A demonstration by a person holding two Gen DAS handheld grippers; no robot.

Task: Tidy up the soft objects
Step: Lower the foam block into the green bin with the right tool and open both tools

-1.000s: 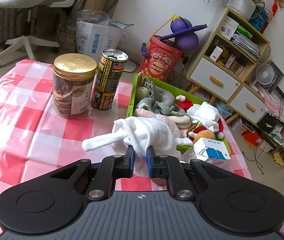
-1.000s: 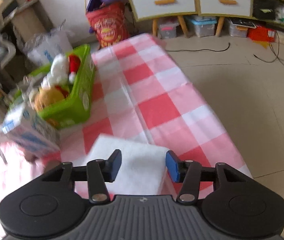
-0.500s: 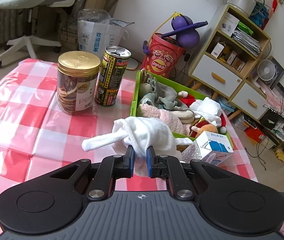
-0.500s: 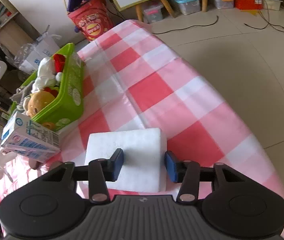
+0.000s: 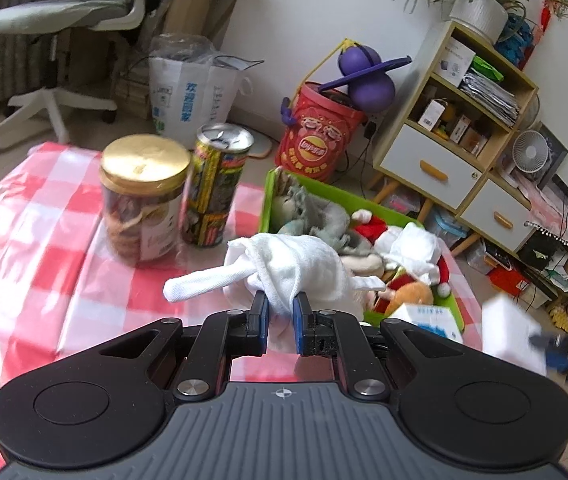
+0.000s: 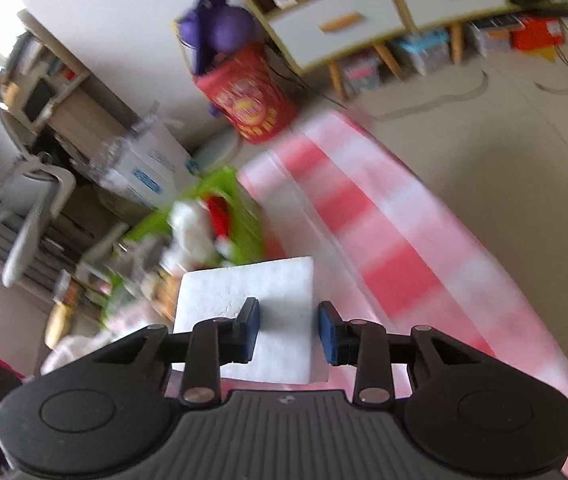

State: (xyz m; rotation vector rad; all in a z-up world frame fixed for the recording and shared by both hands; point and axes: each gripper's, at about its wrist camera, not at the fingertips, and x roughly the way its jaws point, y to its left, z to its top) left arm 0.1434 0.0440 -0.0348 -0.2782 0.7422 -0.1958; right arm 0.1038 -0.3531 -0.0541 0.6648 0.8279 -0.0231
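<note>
Two soft things are carried at once. The left gripper (image 5: 280, 316) has its fingers pinched narrowly on a bunched white cloth (image 5: 284, 268), held clear of the checked table (image 5: 43, 264) and just short of the green bin (image 6: 239, 208), probably so it can drop in among the plush toys (image 5: 396, 256) there. The right gripper (image 6: 288, 332) squeezes a white foam block (image 6: 251, 292) between wider-set fingers, the block lifted off the table and angled toward the same bin. The jar (image 5: 143, 196) and can (image 5: 215, 184) stand apart, being hard goods.
</note>
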